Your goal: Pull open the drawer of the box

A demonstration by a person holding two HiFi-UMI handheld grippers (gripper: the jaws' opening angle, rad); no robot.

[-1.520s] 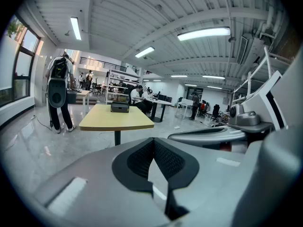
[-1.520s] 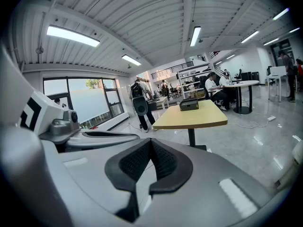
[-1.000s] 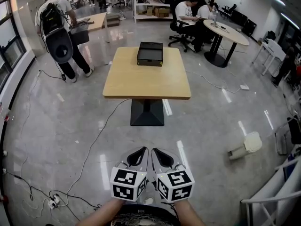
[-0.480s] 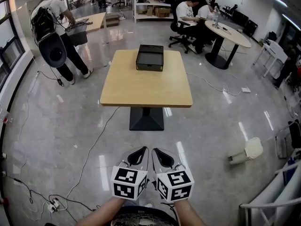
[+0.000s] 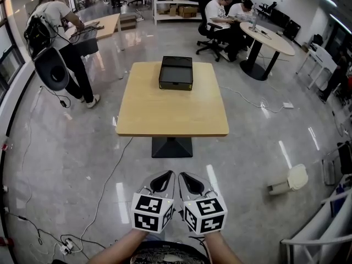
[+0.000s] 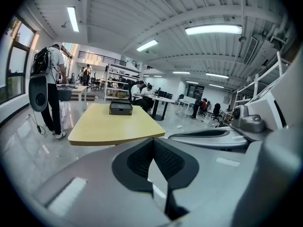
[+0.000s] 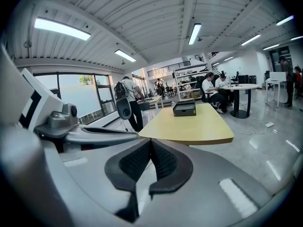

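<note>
Closer than a second ago, the table (image 5: 173, 109) fills more of the head view, the black box (image 5: 176, 73) at its far edge; left gripper (image 5: 161, 183) and right gripper (image 5: 189, 185) ride side by side well short, likely just carried. Each gripper view shows jaws pressed together, empty; the drawer is too small to discern.

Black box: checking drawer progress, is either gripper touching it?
No, the left gripper and right gripper hang over the floor, short of the table bearing the black box.
</note>
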